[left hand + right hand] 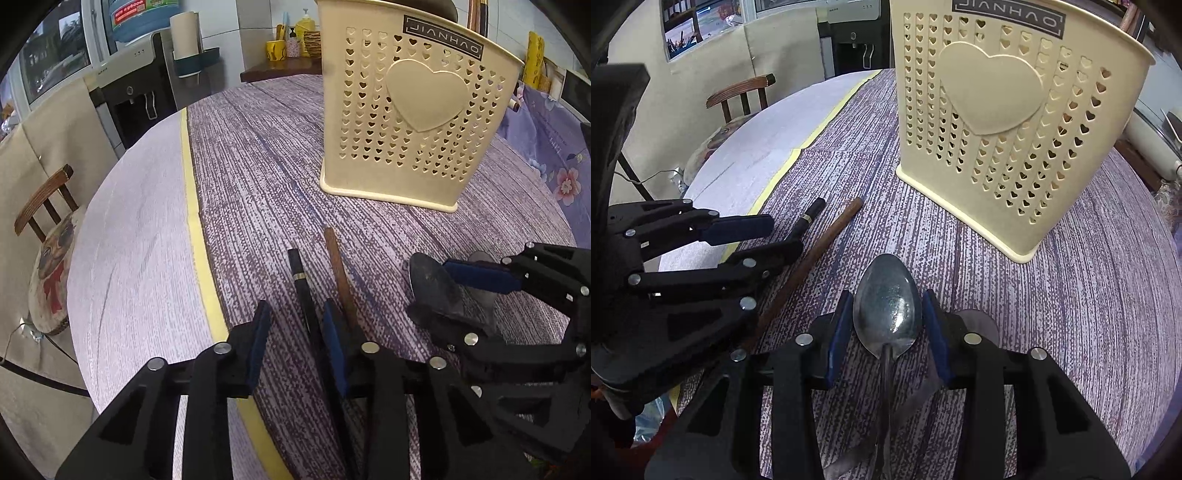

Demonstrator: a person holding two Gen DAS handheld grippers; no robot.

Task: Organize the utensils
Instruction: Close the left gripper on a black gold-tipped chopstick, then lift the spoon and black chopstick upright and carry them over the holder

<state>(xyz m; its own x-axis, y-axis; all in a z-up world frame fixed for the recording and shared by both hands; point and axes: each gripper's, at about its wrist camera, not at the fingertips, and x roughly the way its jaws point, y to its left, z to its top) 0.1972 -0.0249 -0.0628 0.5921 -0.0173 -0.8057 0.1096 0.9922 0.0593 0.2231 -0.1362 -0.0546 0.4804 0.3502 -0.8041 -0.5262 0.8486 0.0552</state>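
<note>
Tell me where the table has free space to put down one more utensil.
Free: the purple cloth between the cream heart-pattern holder and the black chopstick, and the pale strip left of the yellow edge. Crowded: near the left gripper and right gripper, around the brown chopstick and metal spoon.

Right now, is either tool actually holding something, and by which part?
The right tool brackets the metal spoon at its bowl, though a firm grip cannot be told. The left tool is open around the black chopstick, not gripping it.
</note>
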